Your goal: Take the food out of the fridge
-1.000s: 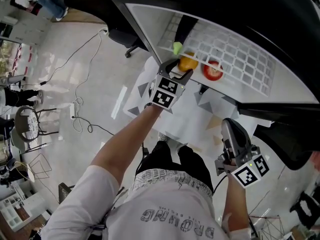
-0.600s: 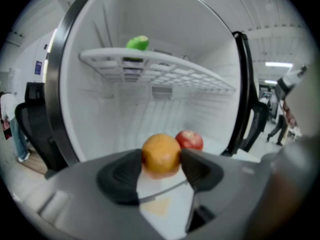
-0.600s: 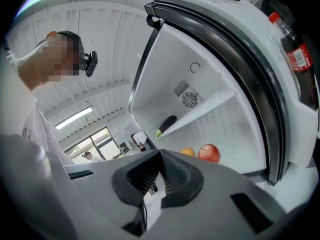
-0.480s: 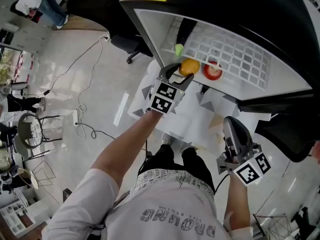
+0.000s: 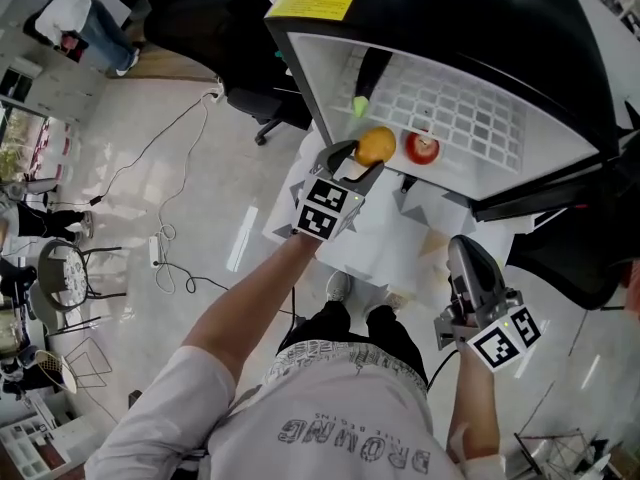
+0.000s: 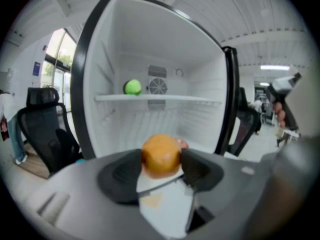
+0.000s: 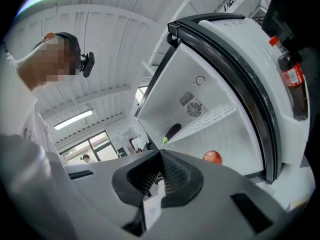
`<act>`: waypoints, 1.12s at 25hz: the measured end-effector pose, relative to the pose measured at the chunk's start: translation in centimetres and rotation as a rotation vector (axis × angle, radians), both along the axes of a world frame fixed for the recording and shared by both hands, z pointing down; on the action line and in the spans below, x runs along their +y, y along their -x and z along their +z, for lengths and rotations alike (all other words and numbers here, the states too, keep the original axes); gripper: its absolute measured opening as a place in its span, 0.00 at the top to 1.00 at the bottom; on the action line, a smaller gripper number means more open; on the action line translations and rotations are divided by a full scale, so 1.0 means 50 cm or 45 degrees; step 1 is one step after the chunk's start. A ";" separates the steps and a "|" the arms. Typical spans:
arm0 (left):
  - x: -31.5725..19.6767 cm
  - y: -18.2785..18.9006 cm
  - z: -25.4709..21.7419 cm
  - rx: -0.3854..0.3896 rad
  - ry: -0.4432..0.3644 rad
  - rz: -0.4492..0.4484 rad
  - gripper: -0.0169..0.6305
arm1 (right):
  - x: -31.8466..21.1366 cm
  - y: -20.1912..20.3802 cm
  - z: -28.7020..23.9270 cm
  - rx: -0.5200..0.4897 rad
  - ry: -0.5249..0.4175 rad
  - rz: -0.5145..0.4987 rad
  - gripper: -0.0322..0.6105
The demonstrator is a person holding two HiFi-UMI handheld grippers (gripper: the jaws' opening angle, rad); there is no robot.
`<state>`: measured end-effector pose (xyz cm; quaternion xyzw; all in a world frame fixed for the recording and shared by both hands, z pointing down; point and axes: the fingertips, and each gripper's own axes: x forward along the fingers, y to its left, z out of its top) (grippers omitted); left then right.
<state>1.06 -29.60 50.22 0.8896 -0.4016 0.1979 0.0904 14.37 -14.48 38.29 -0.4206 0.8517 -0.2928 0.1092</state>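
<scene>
My left gripper (image 6: 162,157) clamps orange (image 6: 160,154) across middle. Feels firm, round, light; skin could slip, so centred squeeze is best. My right gripper (image 7: 160,156) closed, empty.

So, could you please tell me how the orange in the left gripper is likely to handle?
The orange looks round and smooth, so it would probably roll if set down flat. It holds its shape between the left gripper's fingers, so it seems firm. Only its sides are pinched, so it might slip.
</scene>
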 end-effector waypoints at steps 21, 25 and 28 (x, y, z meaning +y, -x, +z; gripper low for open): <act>0.108 -0.002 -0.107 0.109 -0.074 0.115 0.59 | 0.037 -0.004 -0.051 -0.002 -0.079 0.119 0.97; 0.123 -0.006 -0.135 0.127 -0.095 0.146 0.59 | 0.036 -0.007 -0.057 -0.006 -0.085 0.146 0.97; 0.135 -0.010 -0.157 0.129 -0.117 0.180 0.59 | 0.037 -0.008 -0.061 -0.002 -0.088 0.165 0.97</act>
